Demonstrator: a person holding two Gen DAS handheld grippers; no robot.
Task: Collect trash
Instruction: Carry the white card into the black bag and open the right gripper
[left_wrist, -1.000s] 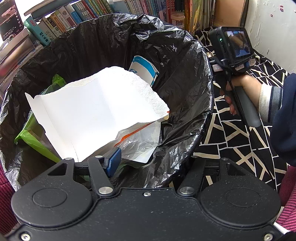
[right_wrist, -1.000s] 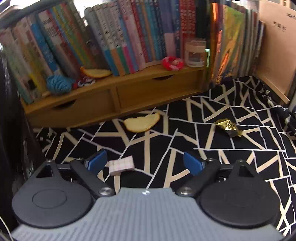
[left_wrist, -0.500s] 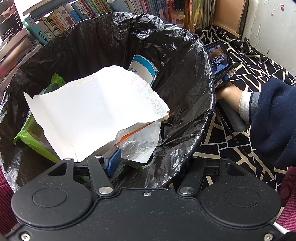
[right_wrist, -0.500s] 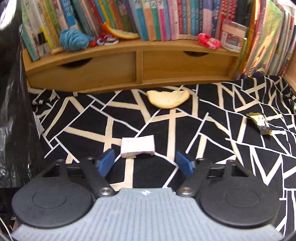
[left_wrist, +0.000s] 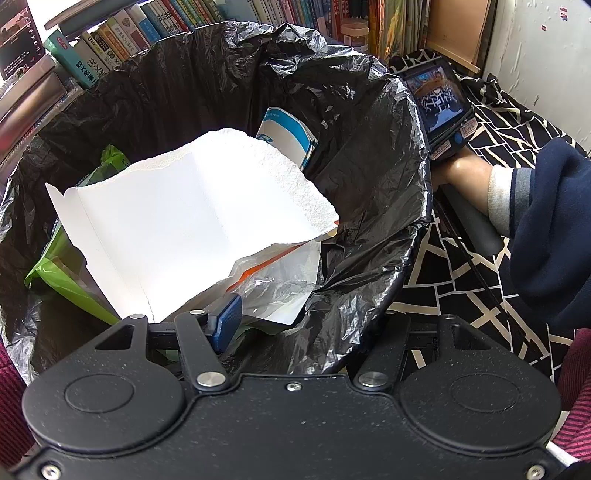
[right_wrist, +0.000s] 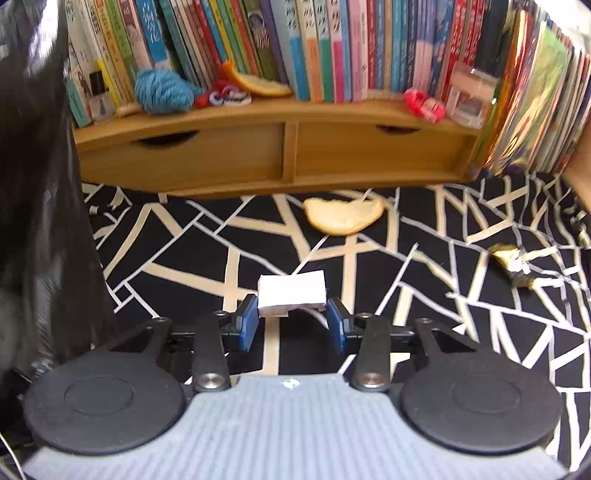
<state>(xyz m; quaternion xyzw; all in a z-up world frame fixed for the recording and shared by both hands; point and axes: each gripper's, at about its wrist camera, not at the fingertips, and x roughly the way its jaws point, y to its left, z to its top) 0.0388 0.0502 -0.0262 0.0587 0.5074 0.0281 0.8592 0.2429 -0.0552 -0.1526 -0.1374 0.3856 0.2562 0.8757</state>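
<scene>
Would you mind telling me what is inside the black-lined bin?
In the bin: white torn card on top, a blue-white packet, green plastic and clear film. Anything beneath is covered.

The bin liner (left_wrist: 373, 155) is hiding the left gripper's (left_wrist: 314, 325) right finger. The right gripper's body is covering the white box's (right_wrist: 291, 291) near underside.

The right gripper (right_wrist: 291, 323) is now nearer the small white folded paper (right_wrist: 291, 291), its jaws having just been closing, blue pads flanking the paper's left and right ends.
</scene>
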